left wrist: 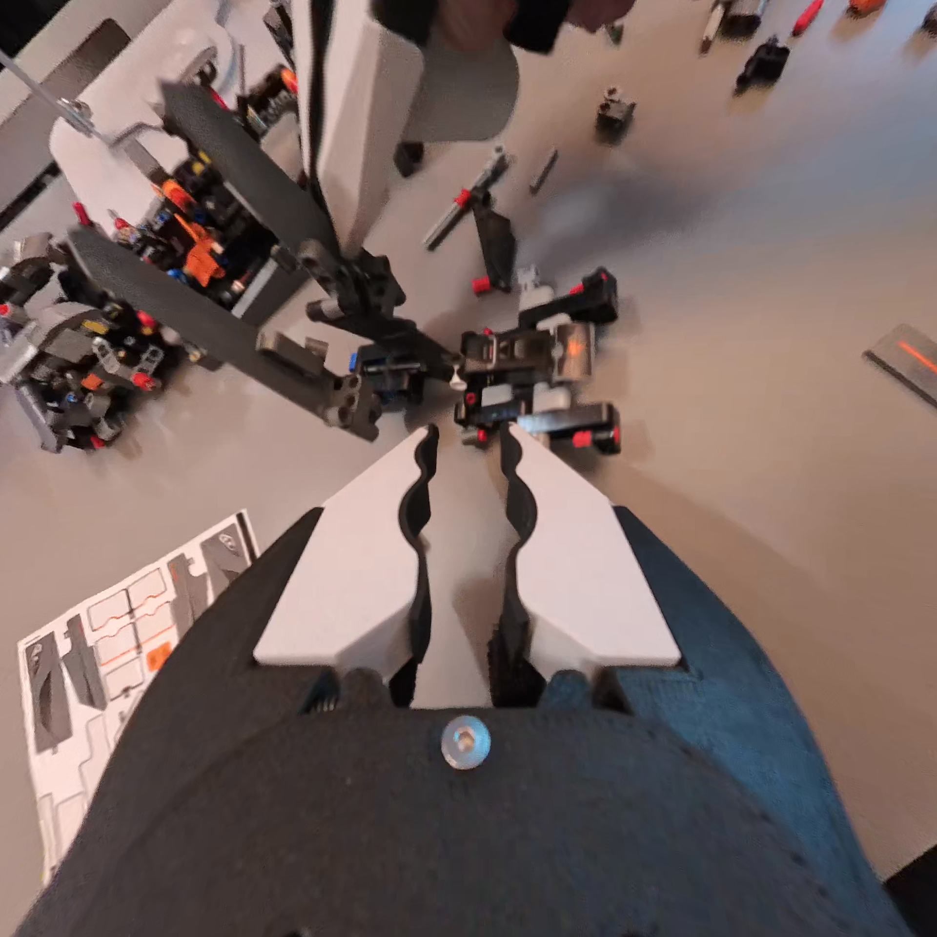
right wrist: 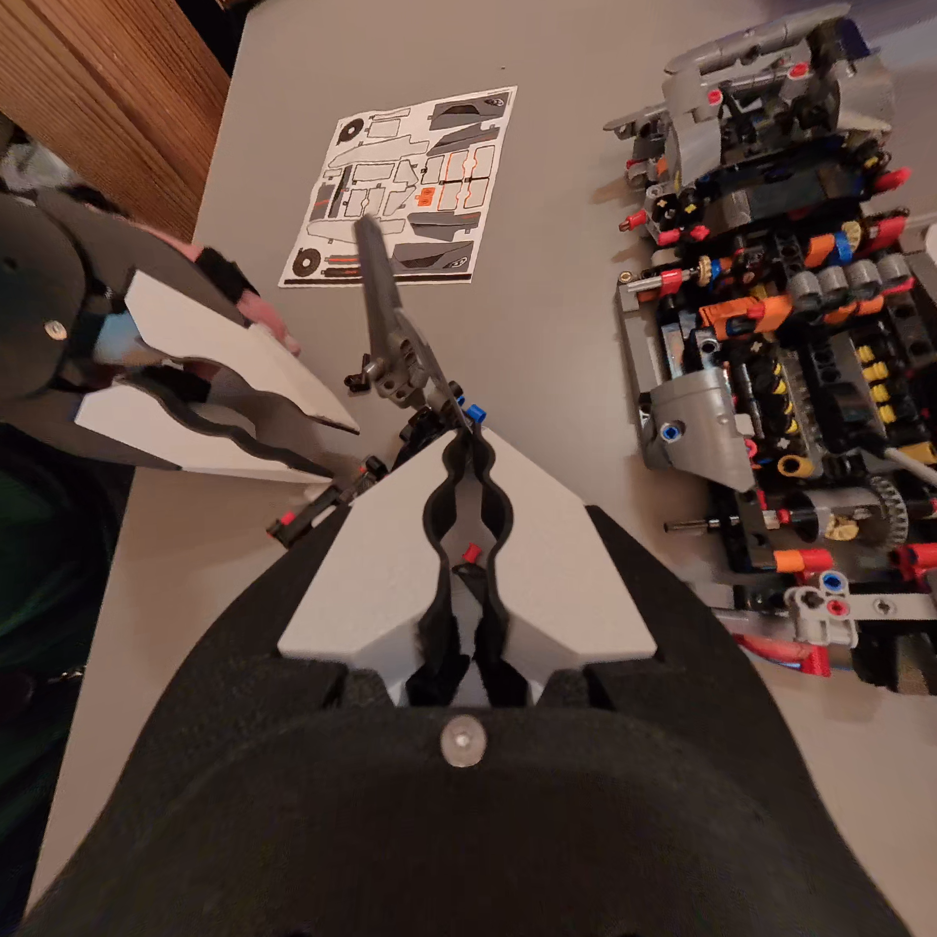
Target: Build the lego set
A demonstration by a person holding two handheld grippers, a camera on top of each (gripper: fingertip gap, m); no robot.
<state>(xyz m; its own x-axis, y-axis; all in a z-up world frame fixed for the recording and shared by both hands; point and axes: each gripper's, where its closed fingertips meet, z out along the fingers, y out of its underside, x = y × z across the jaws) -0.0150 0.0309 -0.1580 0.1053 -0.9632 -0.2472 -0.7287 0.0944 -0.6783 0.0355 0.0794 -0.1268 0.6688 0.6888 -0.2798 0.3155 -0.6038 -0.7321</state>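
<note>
My right gripper (right wrist: 467, 434) is shut on the thin lower edge of a dark grey panel assembly (right wrist: 379, 284) and holds it upright above the table. In the left wrist view this assembly (left wrist: 238, 172) shows as two long dark panels joined by black beams, under the right gripper's white fingers (left wrist: 355, 127). Its black beam reaches a black sub-assembly with red pins (left wrist: 532, 375) on the table. My left gripper (left wrist: 469, 436) is open and empty, its tips just short of that sub-assembly. It also shows open in the right wrist view (right wrist: 342, 454).
The large partly built car chassis (right wrist: 786, 355) stands to the right, and shows in the left wrist view (left wrist: 76, 355). A sticker sheet (right wrist: 405, 192) lies flat on the grey table. Loose parts (left wrist: 476, 218) and a grey striped panel (left wrist: 907, 360) lie beyond. A wooden wall (right wrist: 101, 101) stands at far left. Some 8 cm of space lies between my two pairs of fingers.
</note>
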